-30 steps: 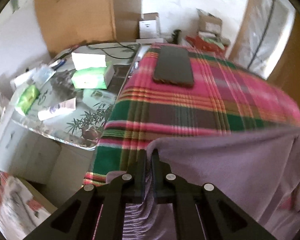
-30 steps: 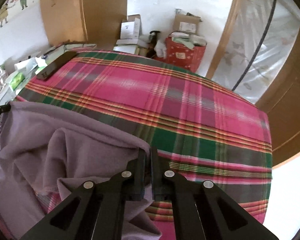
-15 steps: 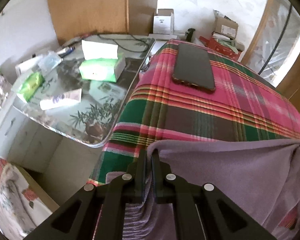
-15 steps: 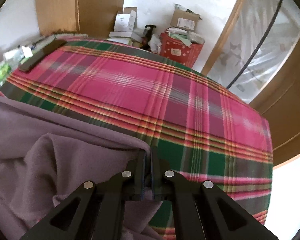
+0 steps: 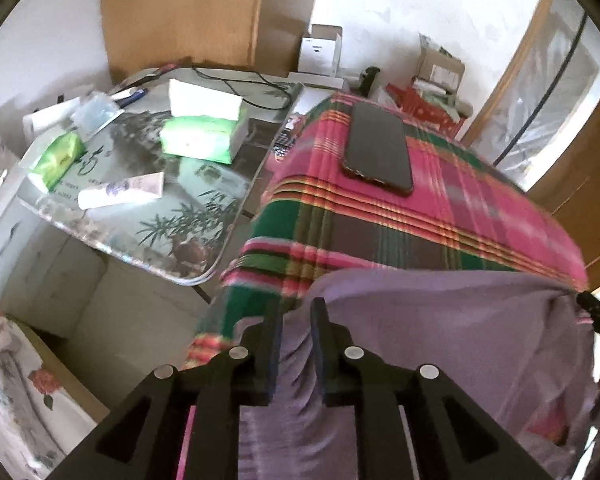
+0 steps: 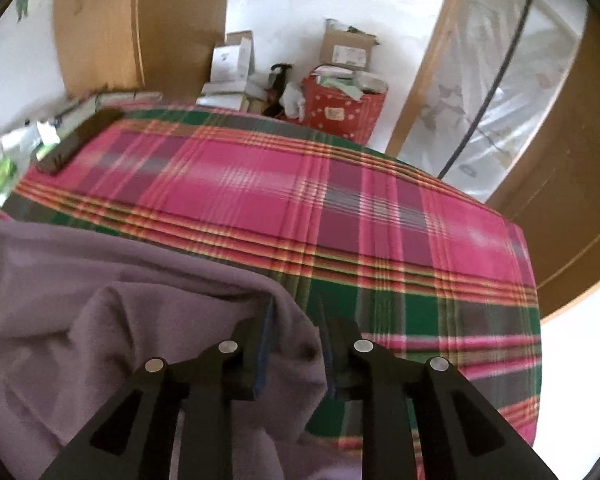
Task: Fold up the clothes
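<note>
Purple cloth point(image 5: 440, 320) between tilted (opening) claws point(image 5: 296, 320)

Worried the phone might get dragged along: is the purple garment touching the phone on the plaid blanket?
Apart. The left wrist view shows bare plaid blanket between the purple garment and the phone.

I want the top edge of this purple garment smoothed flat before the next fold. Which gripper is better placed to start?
Probably the right gripper. Its jaws are opening over a rumpled hump of the purple garment. At the left gripper, also opening, the cloth already lies fairly taut along the edge.
</note>
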